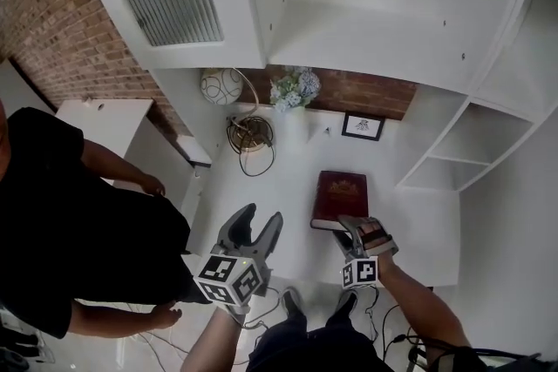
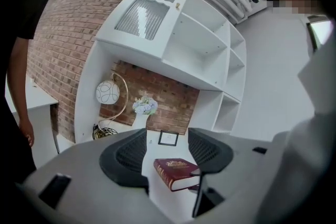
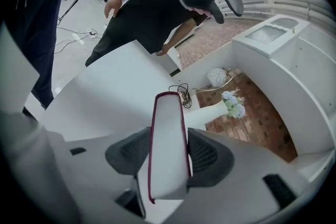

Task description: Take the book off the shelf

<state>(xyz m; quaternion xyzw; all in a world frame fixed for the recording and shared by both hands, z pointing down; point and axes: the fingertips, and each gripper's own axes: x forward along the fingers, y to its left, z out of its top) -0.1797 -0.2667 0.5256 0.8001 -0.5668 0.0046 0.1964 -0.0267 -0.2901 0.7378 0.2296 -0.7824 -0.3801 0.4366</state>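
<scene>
Black clothing marks the person standing at the far left of the head view, beside a red brick wall. Next we come to the left tool, raised over the near edge of the white table. In its own view the left tool has its jaws standing wide with nothing between the pads; we only see the table's far things through the gap. At the back of the table, from left to right, stand a round white lamp globe, a coiled wire ornament, a white vase of pale flowers and a small black picture frame.

Right of centre lies the dark red book, level and off the white shelf unit, low above the table. We cannot tell whether it touches the surface. The right tool grips its near edge. In the right gripper view both pads of the right tool press on the book's covers, with the page edge facing the camera.
</scene>
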